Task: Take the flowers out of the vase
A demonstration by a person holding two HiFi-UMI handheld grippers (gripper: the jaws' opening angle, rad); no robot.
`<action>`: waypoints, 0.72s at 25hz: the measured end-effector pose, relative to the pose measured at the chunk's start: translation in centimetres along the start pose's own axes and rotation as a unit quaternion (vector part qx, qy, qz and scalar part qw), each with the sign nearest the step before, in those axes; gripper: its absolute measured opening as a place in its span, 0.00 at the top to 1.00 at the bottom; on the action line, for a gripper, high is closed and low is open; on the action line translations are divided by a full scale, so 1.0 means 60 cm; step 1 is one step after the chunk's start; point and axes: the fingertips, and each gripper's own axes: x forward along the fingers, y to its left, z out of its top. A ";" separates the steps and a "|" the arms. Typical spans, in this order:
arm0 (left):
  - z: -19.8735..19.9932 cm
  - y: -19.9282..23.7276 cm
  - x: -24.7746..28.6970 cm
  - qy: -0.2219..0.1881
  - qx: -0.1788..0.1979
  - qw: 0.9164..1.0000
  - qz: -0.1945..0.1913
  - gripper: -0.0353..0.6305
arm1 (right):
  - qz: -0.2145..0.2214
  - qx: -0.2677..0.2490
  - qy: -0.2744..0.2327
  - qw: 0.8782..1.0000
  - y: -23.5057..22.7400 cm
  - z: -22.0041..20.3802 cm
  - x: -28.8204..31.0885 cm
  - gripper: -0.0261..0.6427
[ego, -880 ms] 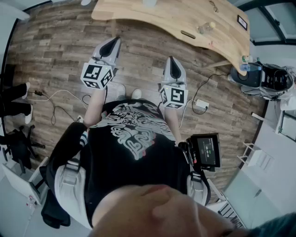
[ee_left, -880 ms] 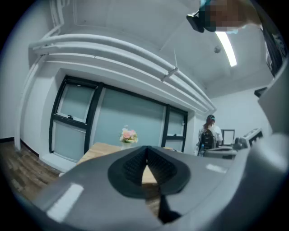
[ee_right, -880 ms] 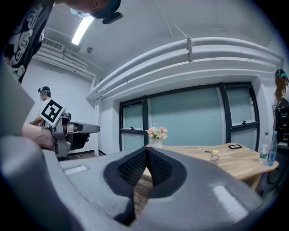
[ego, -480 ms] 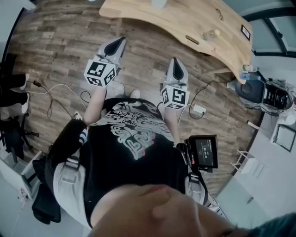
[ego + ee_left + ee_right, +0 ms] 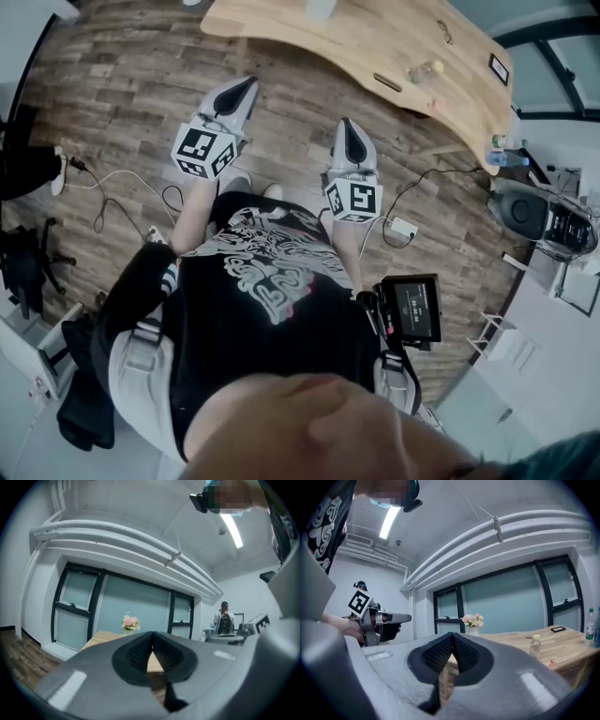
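Left tongs [image 5: 151, 637] and right tongs [image 5: 452, 638] each together, empty; flowers [image 5: 131, 621] small, far off; vase [image 5: 127, 632] foot behind tongs

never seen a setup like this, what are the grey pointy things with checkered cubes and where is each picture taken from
A person standing on a wooden floor holds a grasping tool in each hand: the left tool and the right tool; the marker cubes are part of them. The top-down picture comes from a camera on the person's head. The other two come from cameras riding on each tool, looking along its jaws. Both tools are shut and empty. Ahead, a wooden table carries pink flowers in a white vase and a small bottle; nothing touches the flowers yet.
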 end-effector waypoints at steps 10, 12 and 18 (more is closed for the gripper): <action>-0.002 0.011 0.054 -0.008 0.025 1.000 0.003 0.96 | -0.008 -0.003 0.013 1.000 -0.049 -0.020 0.041 0.96; -0.012 0.027 0.081 0.005 0.031 0.999 0.010 0.96 | -0.016 -0.013 0.023 1.000 -0.066 -0.025 0.068 0.96; -0.019 0.094 0.194 0.009 0.030 0.999 0.011 0.96 | -0.028 -0.025 0.034 0.999 -0.134 -0.029 0.171 0.96</action>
